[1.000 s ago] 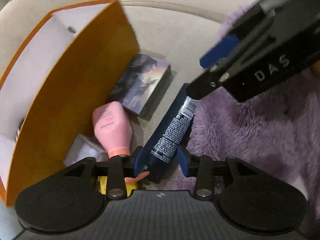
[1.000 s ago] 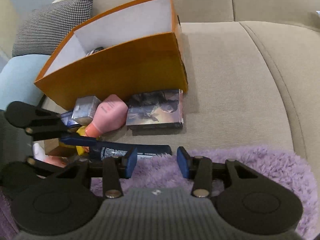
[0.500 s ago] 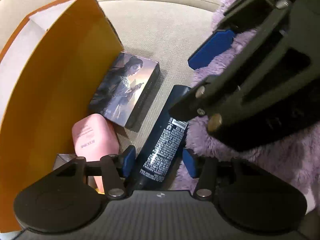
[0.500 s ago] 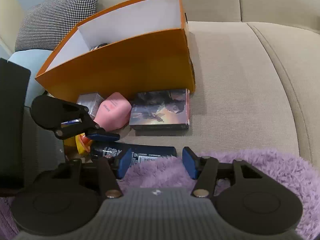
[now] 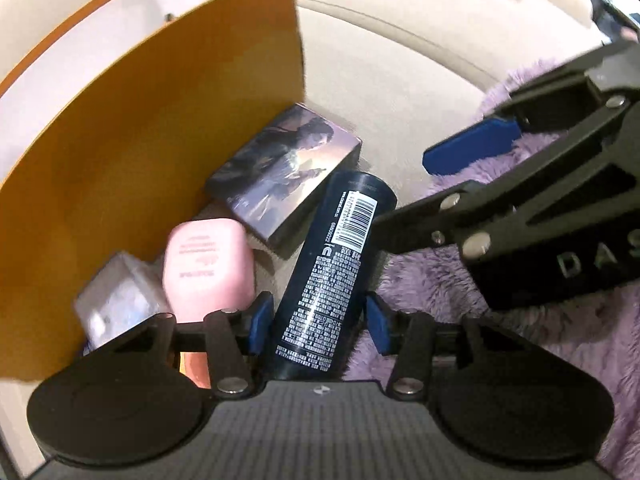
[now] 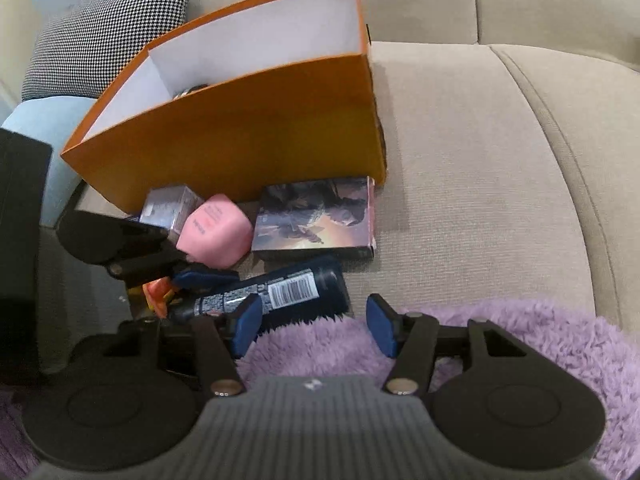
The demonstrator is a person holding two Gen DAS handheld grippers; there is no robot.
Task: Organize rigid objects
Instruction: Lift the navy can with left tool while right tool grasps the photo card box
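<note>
Houndstooth cushion (image 6: 108,36) in right view only

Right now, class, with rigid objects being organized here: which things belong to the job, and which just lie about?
Job: orange box; dark can, between the open left gripper pads; pink bottle; picture box; small silver box.

Lying about: purple fluffy throw; checked cushion; beige sofa.

My things sit on a beige sofa seat (image 6: 460,152). An orange box (image 6: 240,136) stands on it; just in front of it lie a small silvery box (image 6: 170,206), a pink bottle (image 6: 216,232) and a picture-printed box (image 6: 316,216). A dark blue can (image 5: 332,264) lies beside a purple fluffy blanket (image 6: 500,340). A houndstooth cushion (image 6: 108,28) rests behind.
</note>
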